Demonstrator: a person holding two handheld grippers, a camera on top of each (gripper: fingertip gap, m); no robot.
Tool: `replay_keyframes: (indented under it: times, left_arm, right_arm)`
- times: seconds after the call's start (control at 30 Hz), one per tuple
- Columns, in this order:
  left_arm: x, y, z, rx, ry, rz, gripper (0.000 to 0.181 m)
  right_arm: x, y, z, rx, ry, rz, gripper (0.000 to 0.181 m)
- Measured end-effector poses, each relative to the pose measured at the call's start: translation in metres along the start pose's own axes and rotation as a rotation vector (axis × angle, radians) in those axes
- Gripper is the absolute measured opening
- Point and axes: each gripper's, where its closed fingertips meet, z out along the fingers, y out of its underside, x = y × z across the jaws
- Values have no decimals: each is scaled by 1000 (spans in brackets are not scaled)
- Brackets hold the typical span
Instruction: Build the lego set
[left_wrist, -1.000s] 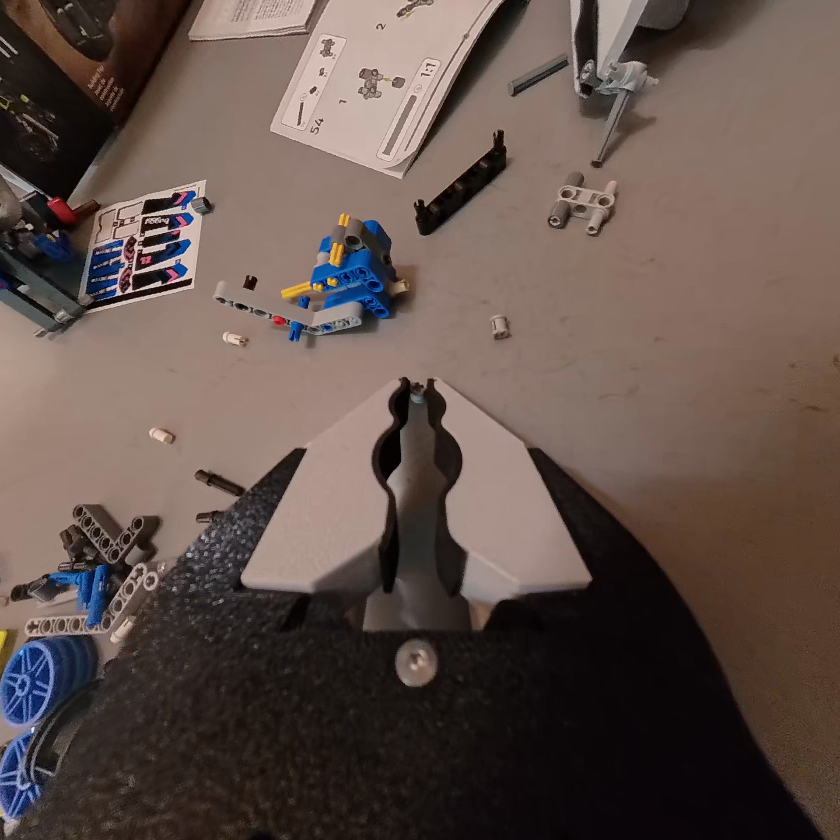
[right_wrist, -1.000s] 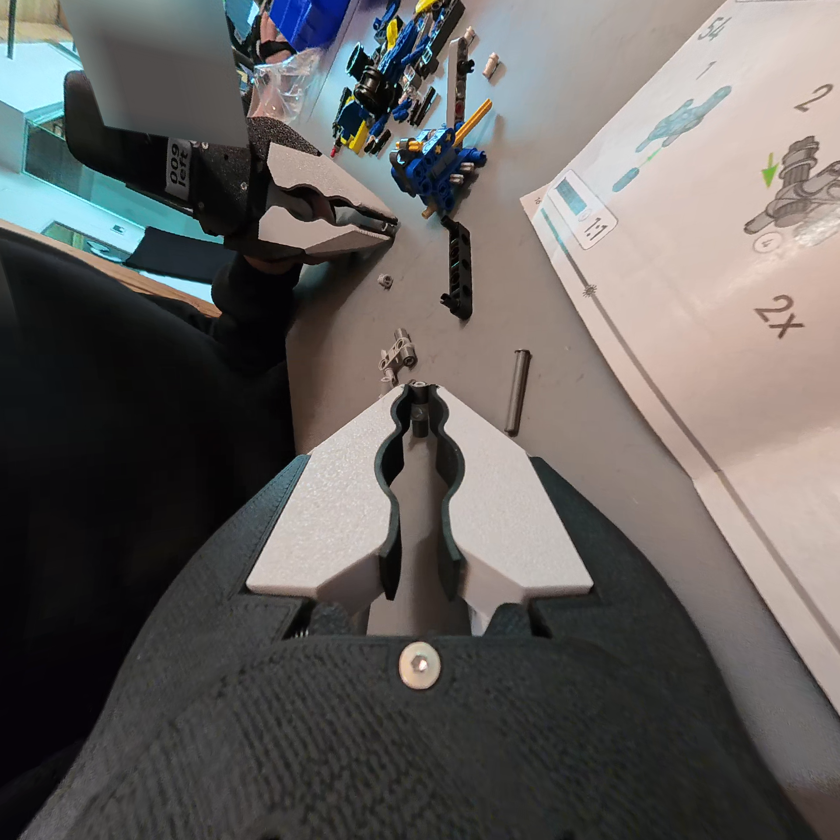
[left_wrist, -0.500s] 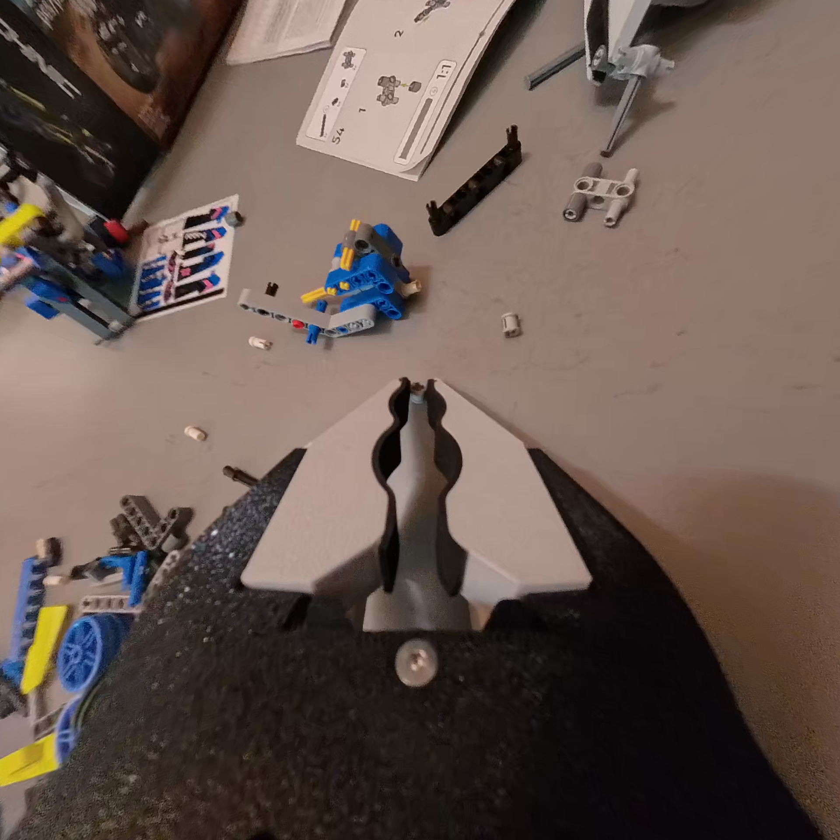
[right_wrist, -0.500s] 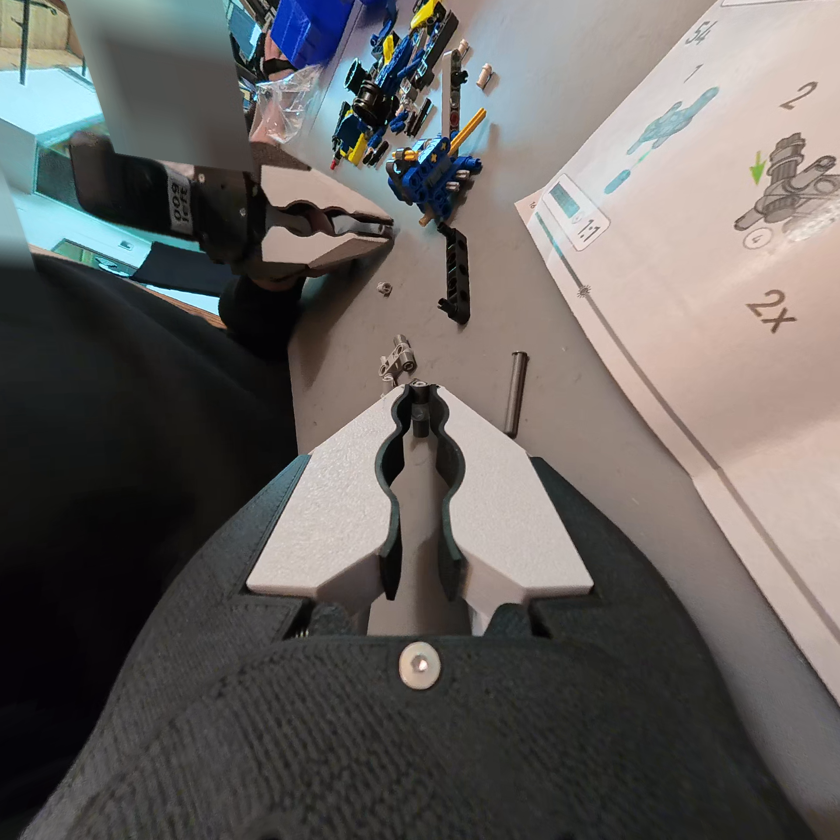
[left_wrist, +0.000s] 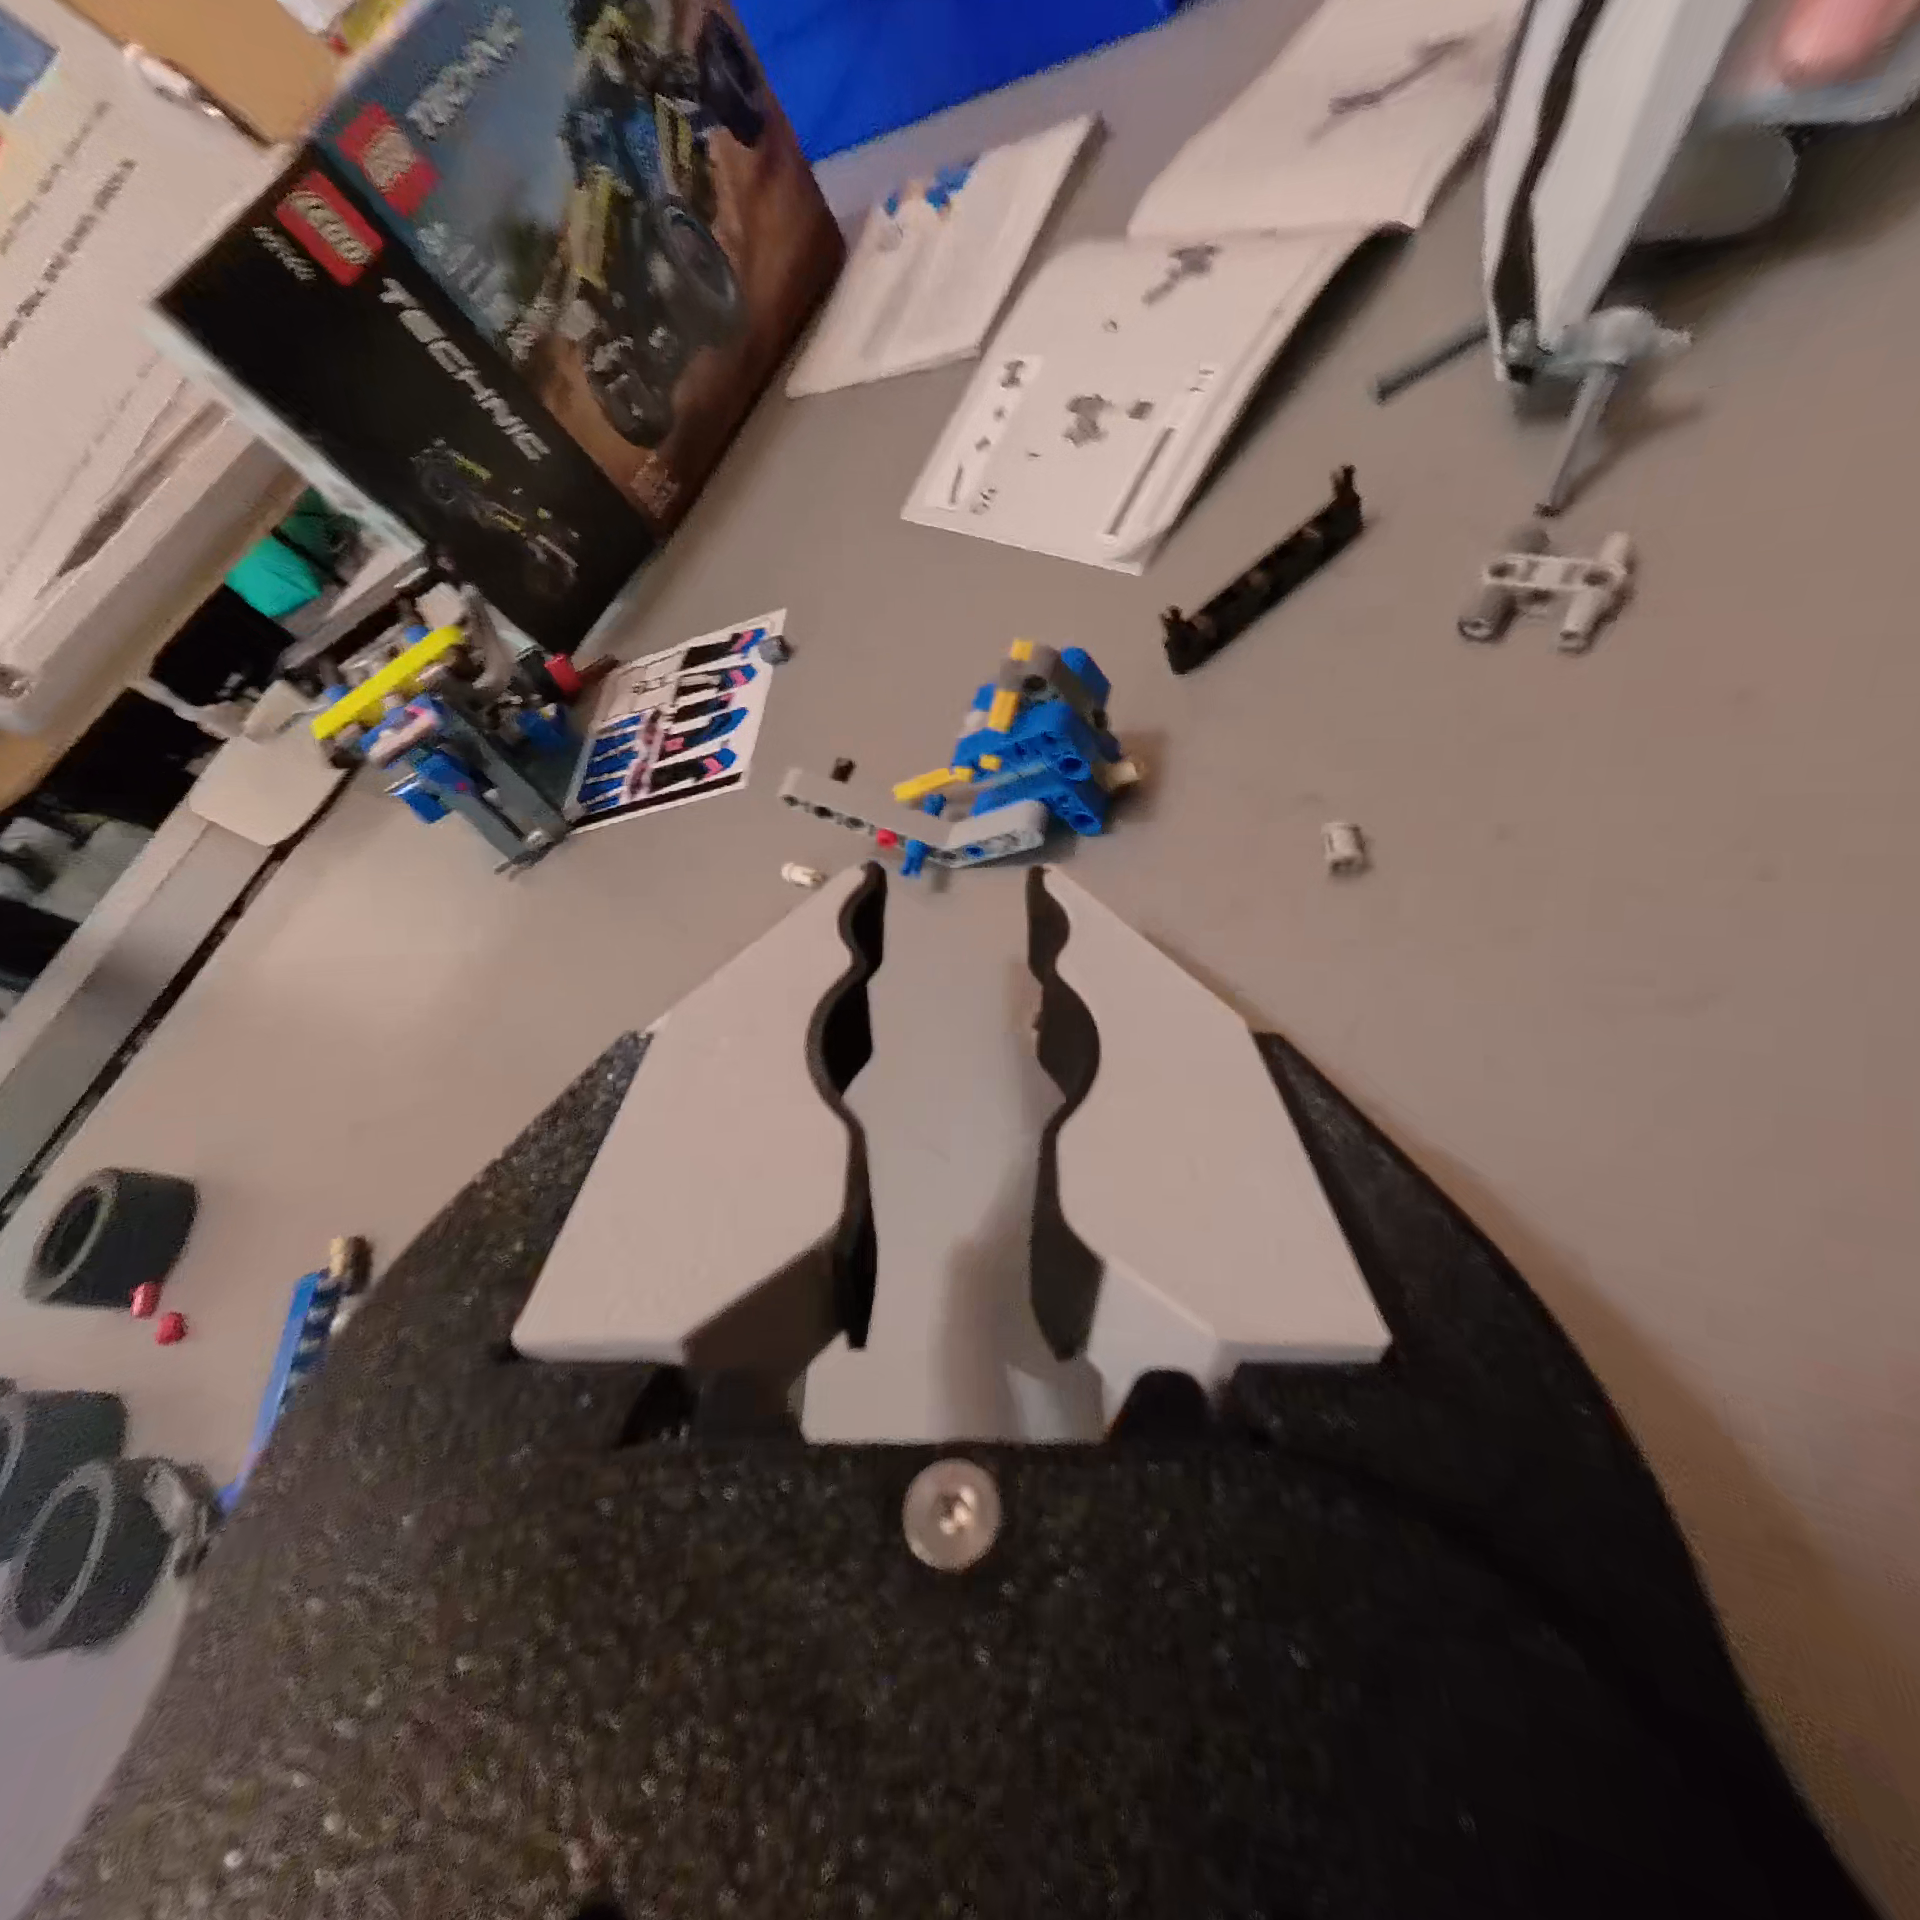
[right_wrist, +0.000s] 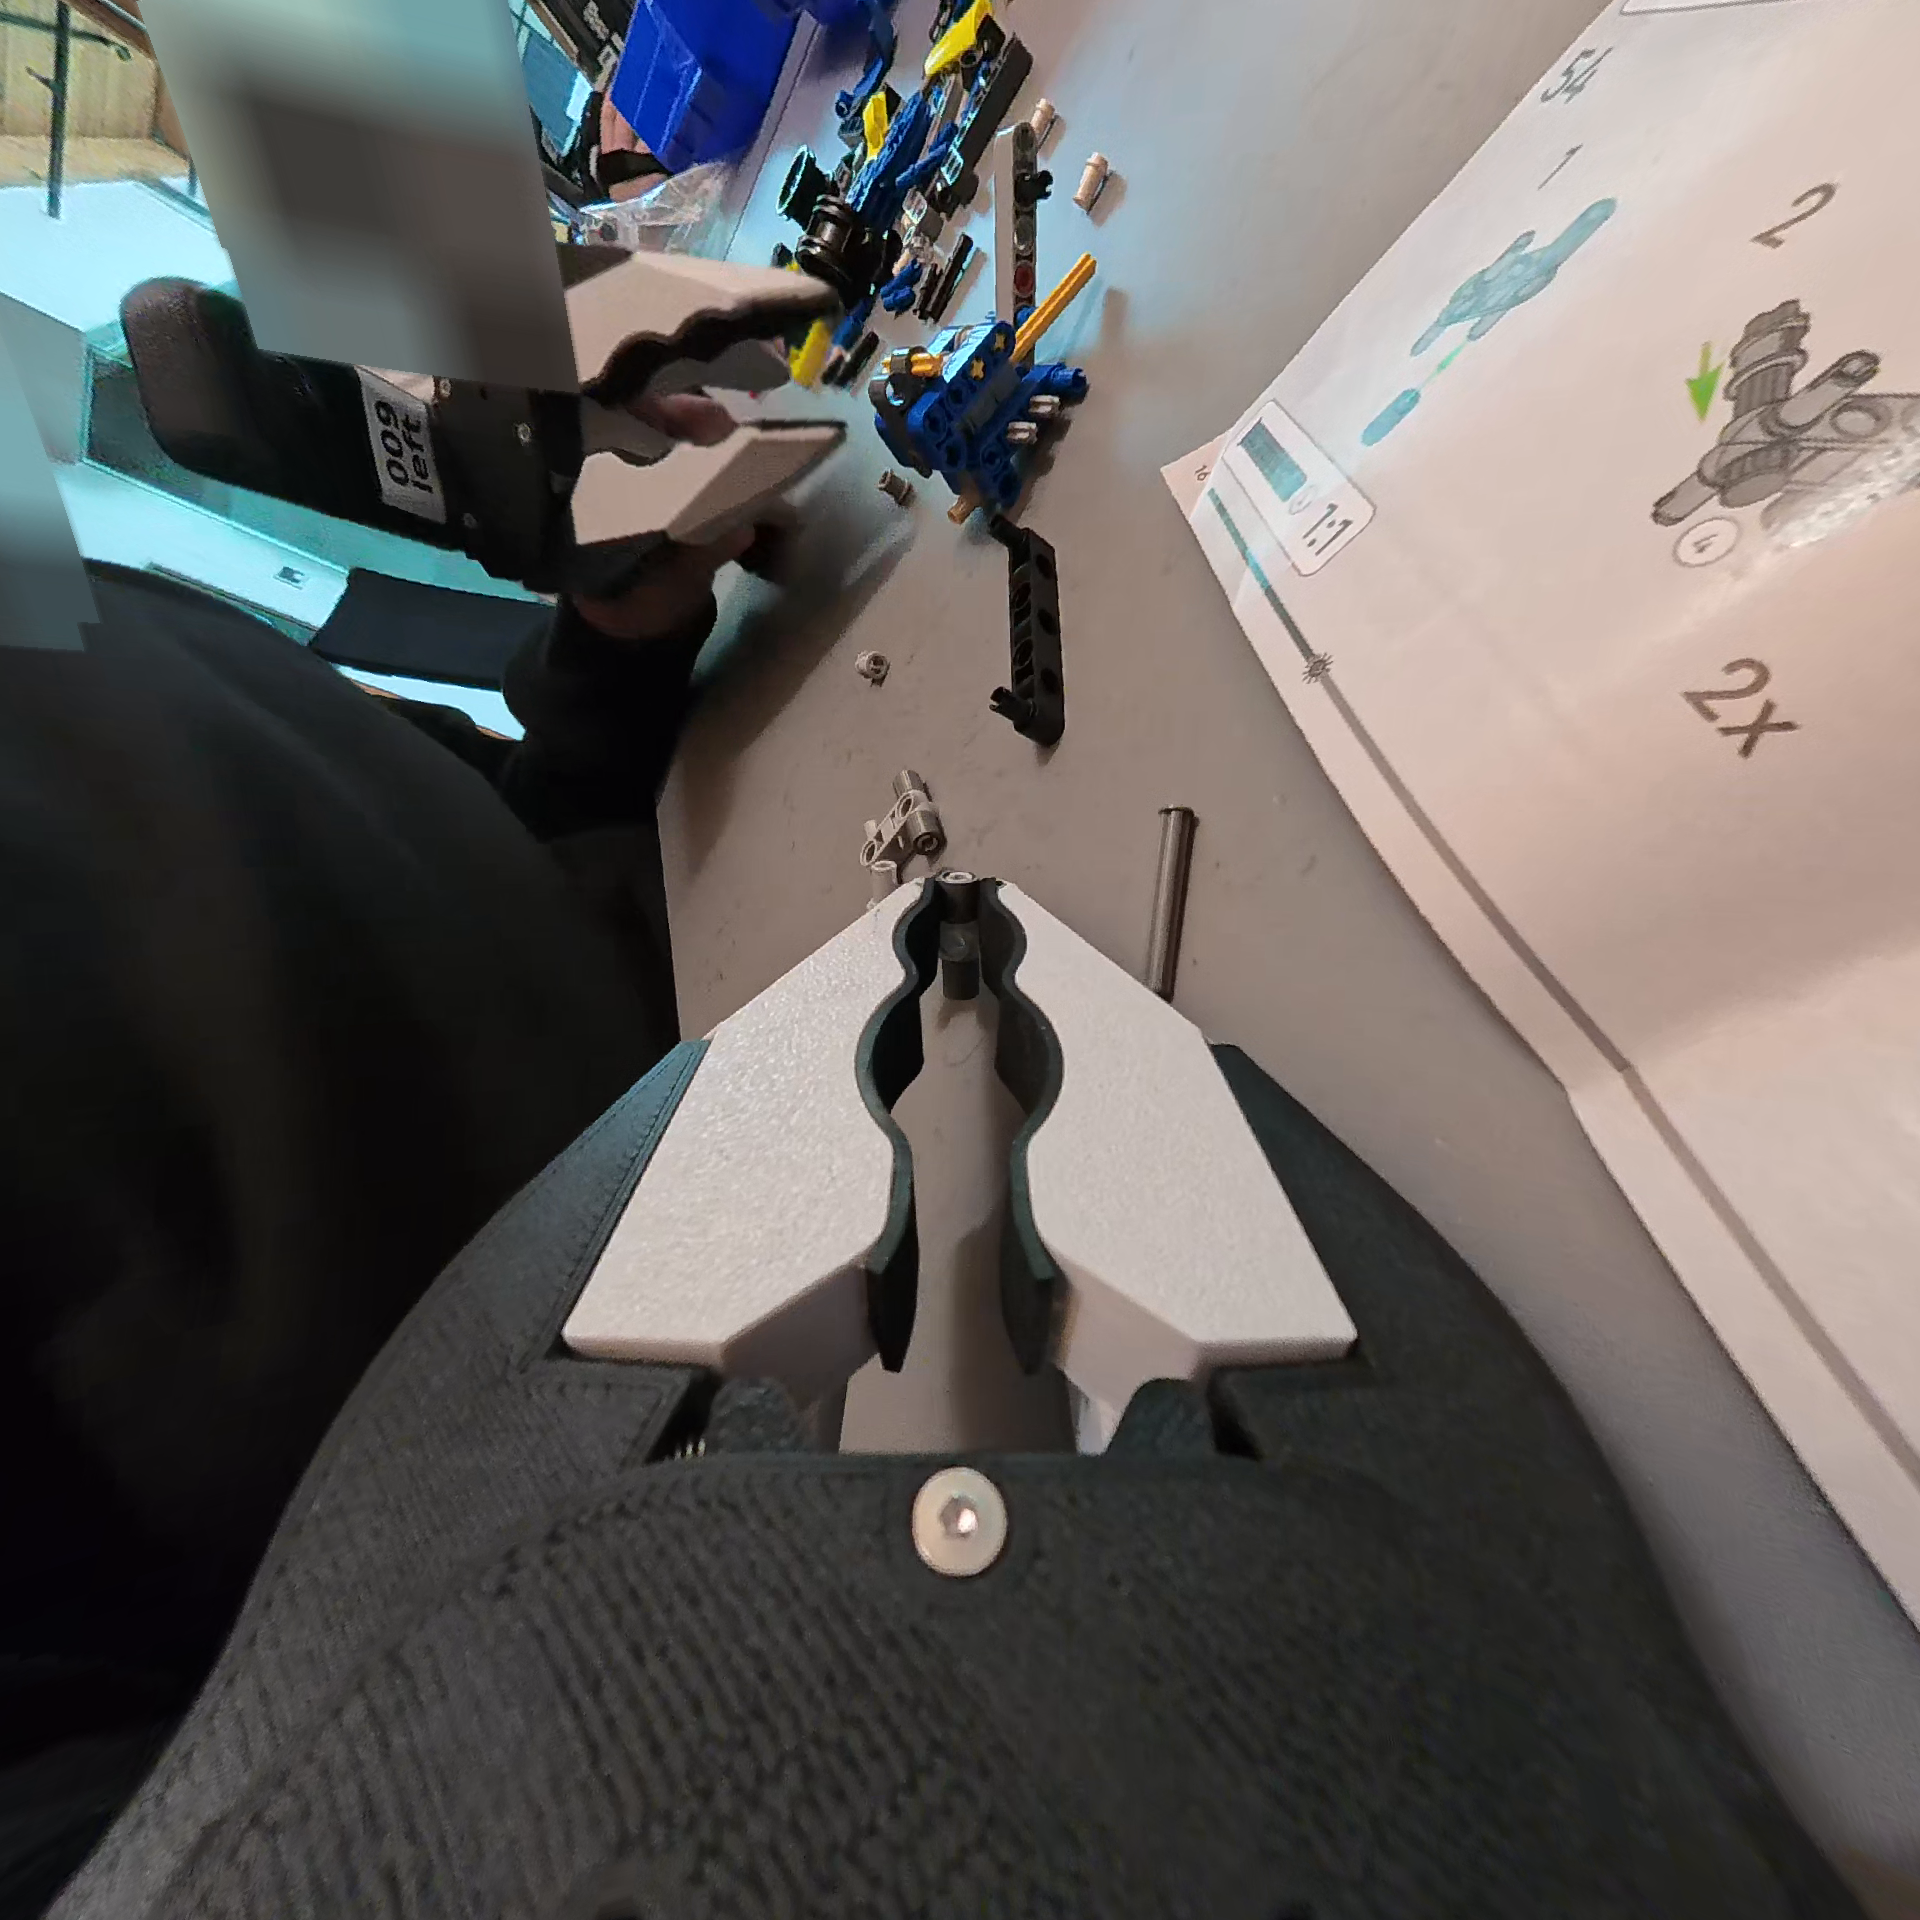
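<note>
Left claw (left_wrist: 951, 883): held low over the grey counter (left_wrist: 1558, 987), fingers spread wide, nothing between them; its tips point toward 12 o'clock at the blue sub-assembly (left_wrist: 1034, 743). The right wrist view shows the same claw at 10 o'clock, gaping, with the holding hand partly hidden behind it.

Right claw (right_wrist: 961, 883): pressed narrow on a small dark grey pin (right_wrist: 958, 935), which stands between the tips; its lower end is hidden by the fingers.

Loose parts on the counter, left wrist view:
- black beam (left_wrist: 1262, 577) at 1 o'clock
- light grey connector (left_wrist: 1548, 582) at 2 o'clock
- sticker sheet (left_wrist: 675, 722) at 11 o'clock
- black tyres (left_wrist: 104, 1236) at 8 o'clock, some cut off by the edge

Instruction booklet (right_wrist: 1610, 623): open, cut off at 3 o'clock in the right wrist view.

Set box (left_wrist: 499, 343): at 11 o'clock, blurred; contents cannot be told.
</note>
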Motion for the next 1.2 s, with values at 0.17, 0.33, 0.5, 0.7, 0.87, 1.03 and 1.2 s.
replay_keyframes:
  times: [0.17,0.33,0.5,0.7,0.87,1.03,1.2]
  left_arm:
    - [-12,-9,-7,62,-71,-55,23]
    - [-16,-6,-7,56,-107,-34,22]
    - [-16,-3,-9,39,-156,58,19]
    - [-15,1,-9,18,-169,102,17]
    - [-12,3,-7,2,-170,139,17]
    - [-13,3,-7,-2,-182,146,16]
    - [-16,2,-8,9,-211,178,15]
  right_arm:
    - [-1,0,0,0,-6,-6,5]
    - [-1,0,0,0,-9,-3,6]
    - [-1,1,0,-2,-3,-11,6]
    - [-2,0,0,-1,-7,-9,6]
    - [-2,0,0,-1,-14,-8,5]
    - [-2,0,0,-1,-11,-10,5]
    - [-2,0,0,-1,-8,-13,5]
